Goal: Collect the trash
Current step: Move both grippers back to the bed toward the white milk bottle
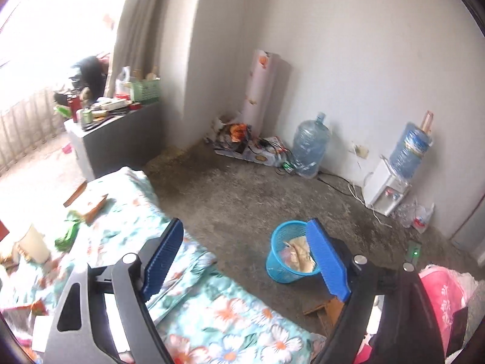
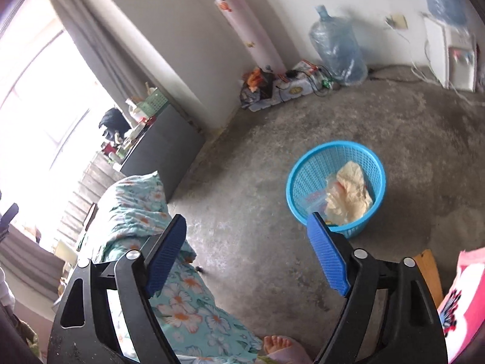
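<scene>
A blue mesh waste basket (image 1: 280,261) (image 2: 304,179) stands on the concrete floor beside the bed, with crumpled cream paper (image 2: 348,194) (image 1: 298,250) and a clear plastic wrapper inside. My left gripper (image 1: 245,261) hangs open above the bed's edge, nothing between its blue pads; its right pad covers part of the basket. My right gripper (image 2: 247,251) is open too and empty, above the floor just short of the basket. On the floral bedspread (image 1: 218,312) lie a green wrapper (image 1: 68,232), a brown cardboard piece (image 1: 94,206) and a cream cup (image 1: 33,242).
A grey cabinet (image 1: 121,142) cluttered with bottles stands by the bright window. Large water bottles (image 1: 310,145), a dispenser (image 1: 385,191), a rolled mat (image 1: 260,88) and cables line the wall. A pink bag (image 1: 445,300) sits at right. A person's bare foot (image 2: 277,344) rests on the floor.
</scene>
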### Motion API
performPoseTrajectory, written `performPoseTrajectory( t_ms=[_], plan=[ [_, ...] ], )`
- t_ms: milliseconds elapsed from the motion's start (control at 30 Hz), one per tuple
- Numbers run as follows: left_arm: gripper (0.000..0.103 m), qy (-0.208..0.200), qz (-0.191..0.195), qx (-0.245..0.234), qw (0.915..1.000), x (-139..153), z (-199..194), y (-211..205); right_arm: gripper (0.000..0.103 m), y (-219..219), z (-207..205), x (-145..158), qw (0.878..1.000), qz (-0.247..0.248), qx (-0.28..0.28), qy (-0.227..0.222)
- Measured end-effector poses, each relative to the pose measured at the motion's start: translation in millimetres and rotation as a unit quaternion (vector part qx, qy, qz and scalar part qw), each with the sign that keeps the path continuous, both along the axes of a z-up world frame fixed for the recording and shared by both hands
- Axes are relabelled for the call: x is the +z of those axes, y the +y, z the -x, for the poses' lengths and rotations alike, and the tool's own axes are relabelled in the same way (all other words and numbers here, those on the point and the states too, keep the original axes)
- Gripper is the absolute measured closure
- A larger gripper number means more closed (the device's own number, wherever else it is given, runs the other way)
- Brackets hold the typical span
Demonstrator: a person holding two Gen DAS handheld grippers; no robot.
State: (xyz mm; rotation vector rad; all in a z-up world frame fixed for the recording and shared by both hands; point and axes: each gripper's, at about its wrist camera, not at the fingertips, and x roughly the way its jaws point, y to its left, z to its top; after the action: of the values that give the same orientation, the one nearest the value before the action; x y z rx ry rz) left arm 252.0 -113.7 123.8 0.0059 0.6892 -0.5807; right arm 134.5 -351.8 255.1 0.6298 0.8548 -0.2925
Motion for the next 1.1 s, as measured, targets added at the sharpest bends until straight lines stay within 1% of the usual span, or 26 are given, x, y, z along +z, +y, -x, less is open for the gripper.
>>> performPoseTrajectory(
  t_ms=[33, 67, 133, 200, 233, 267, 300, 333, 367, 400, 433, 500, 533, 633, 667, 733, 800, 867, 900, 967, 1033, 1100],
  plan=[
    [0.020, -0.006, 0.007, 0.027, 0.9996, 2, 13, 26, 0.016, 14, -2, 15, 1.000, 0.025, 0.016, -0.010],
    [0.019, -0.010, 0.014, 0.054, 0.9984, 3, 26, 52, 0.007, 28, -3, 29, 0.998, 0.051, 0.030, -0.022],
    [0.018, -0.014, 0.025, 0.116, 0.9929, 4, 51, 102, 0.007, 55, -1, 54, 0.992, 0.100, 0.053, -0.048],
    [0.017, -0.013, 0.033, 0.173, 0.9843, 3, 78, 150, 0.007, 79, 2, 72, 0.986, 0.129, 0.075, -0.073],
    [0.017, -0.011, 0.034, 0.199, 0.9793, 1, 90, 172, 0.008, 89, 3, 76, 0.986, 0.120, 0.091, -0.077],
    [0.016, -0.010, 0.034, 0.226, 0.9735, -2, 103, 193, 0.008, 96, -1, 77, 0.987, 0.090, 0.110, -0.073],
    [0.016, -0.009, 0.032, 0.251, 0.9675, -5, 116, 211, 0.007, 100, -6, 74, 0.988, 0.043, 0.131, -0.064],
    [0.015, -0.008, 0.033, 0.273, 0.9616, -9, 129, 229, 0.007, 106, -10, 69, 0.987, -0.006, 0.147, -0.056],
    [0.015, -0.007, 0.036, 0.292, 0.9559, -13, 141, 244, 0.007, 113, -15, 64, 0.985, -0.046, 0.161, -0.049],
    [0.014, -0.006, 0.042, 0.306, 0.9511, -17, 152, 260, 0.007, 122, -19, 61, 0.981, -0.068, 0.176, -0.040],
    [0.013, -0.003, 0.050, 0.317, 0.9472, -21, 163, 274, 0.007, 135, -22, 61, 0.978, -0.075, 0.193, -0.033],
    [0.012, 0.005, 0.060, 0.331, 0.9416, -33, 179, 294, 0.007, 166, -24, 67, 0.971, -0.069, 0.228, -0.020],
    [0.011, 0.010, 0.060, 0.335, 0.9403, -38, 184, 299, 0.007, 178, -24, 69, 0.967, -0.071, 0.244, -0.017],
    [0.011, 0.018, 0.050, 0.339, 0.9391, -56, 188, 307, 0.007, 210, -22, 75, 0.952, -0.103, 0.288, -0.022],
    [0.011, 0.021, 0.051, 0.337, 0.9400, -61, 188, 308, 0.008, 220, -22, 76, 0.946, -0.110, 0.303, -0.022],
    [0.011, 0.032, 0.066, 0.326, 0.9426, -71, 184, 308, 0.010, 248, -21, 79, 0.936, -0.121, 0.330, -0.016],
    [0.011, 0.044, 0.079, 0.311, 0.9460, -81, 178, 306, 0.017, 268, -25, 78, 0.924, -0.141, 0.355, -0.007],
    [0.011, 0.051, 0.081, 0.301, 0.9490, -90, 173, 305, 0.023, 291, -30, 77, 0.914, -0.150, 0.378, 0.006],
    [0.011, 0.052, 0.079, 0.296, 0.9504, -93, 171, 304, 0.025, 304, -33, 77, 0.908, -0.147, 0.392, 0.013],
    [0.011, 0.055, 0.073, 0.291, 0.9523, -100, 168, 302, 0.026, 330, -40, 77, 0.897, -0.122, 0.425, 0.023],
    [0.011, 0.055, 0.065, 0.291, 0.9530, -106, 167, 303, 0.026, 361, -47, 79, 0.877, -0.087, 0.471, 0.033],
    [0.011, 0.057, 0.055, 0.296, 0.9521, -113, 166, 306, 0.026, 392, -56, 78, 0.853, -0.055, 0.517, 0.041]
  ],
)
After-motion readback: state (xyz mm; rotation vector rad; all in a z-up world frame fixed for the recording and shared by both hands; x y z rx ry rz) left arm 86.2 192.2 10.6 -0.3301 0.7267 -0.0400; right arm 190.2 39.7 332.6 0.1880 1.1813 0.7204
